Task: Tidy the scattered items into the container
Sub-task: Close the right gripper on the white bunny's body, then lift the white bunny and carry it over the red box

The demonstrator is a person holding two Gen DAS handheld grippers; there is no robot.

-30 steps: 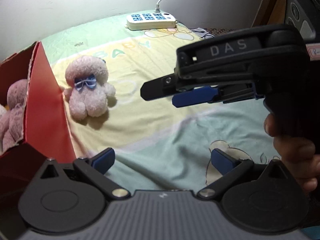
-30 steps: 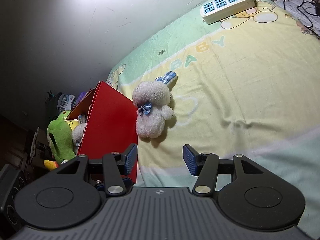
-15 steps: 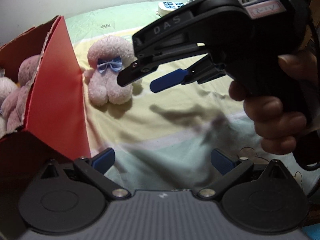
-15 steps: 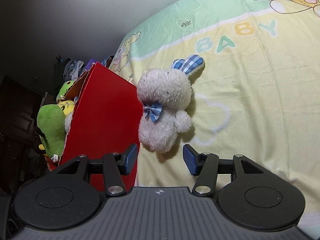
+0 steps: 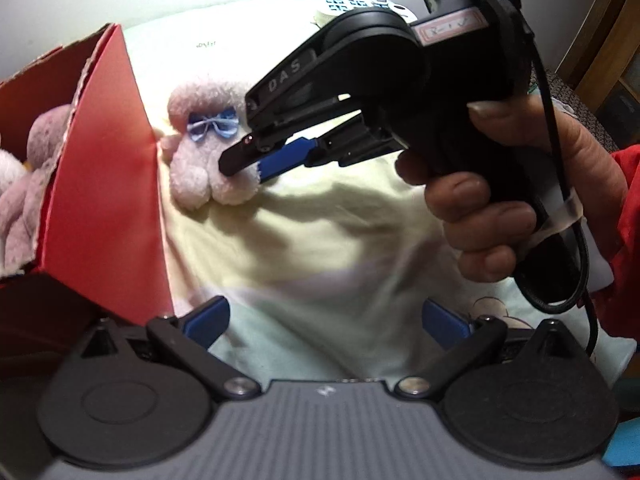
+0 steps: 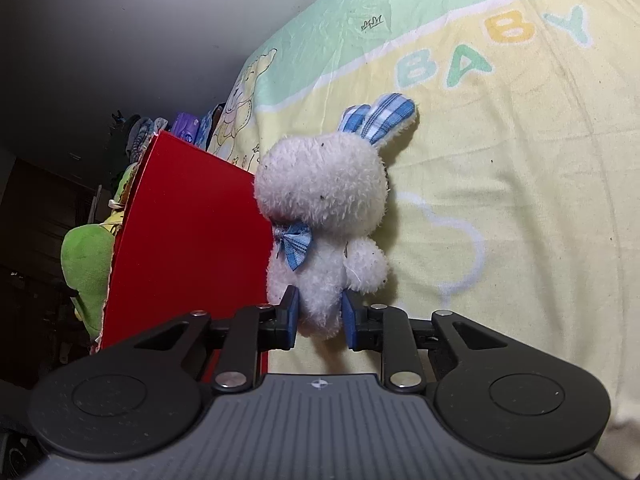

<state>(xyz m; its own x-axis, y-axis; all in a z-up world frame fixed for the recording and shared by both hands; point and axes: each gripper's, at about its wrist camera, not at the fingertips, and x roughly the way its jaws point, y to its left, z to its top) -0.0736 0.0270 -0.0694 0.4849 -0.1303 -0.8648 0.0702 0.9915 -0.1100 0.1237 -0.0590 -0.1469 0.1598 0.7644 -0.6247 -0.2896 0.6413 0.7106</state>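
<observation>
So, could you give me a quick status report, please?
Right gripper shut on plush bunny. Left gripper open, idle. Red box beside bunny, nothing blocking.

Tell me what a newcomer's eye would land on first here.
First, the white plush rabbit lying on the yellow bedsheet, with the right gripper closed on its lower body. Right beside it stands the red box, with a green plush toy inside. The left gripper is open, holding nothing.

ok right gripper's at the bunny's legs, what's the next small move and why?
Probably lift it, then carry it left over the red box's wall. The right gripper has its jaws pressed into both sides of the white plush bunny at its lower body, so the grasp looks made. The bunny lies on the bedsheet right beside the red box. The left gripper is open and holds nothing.
</observation>
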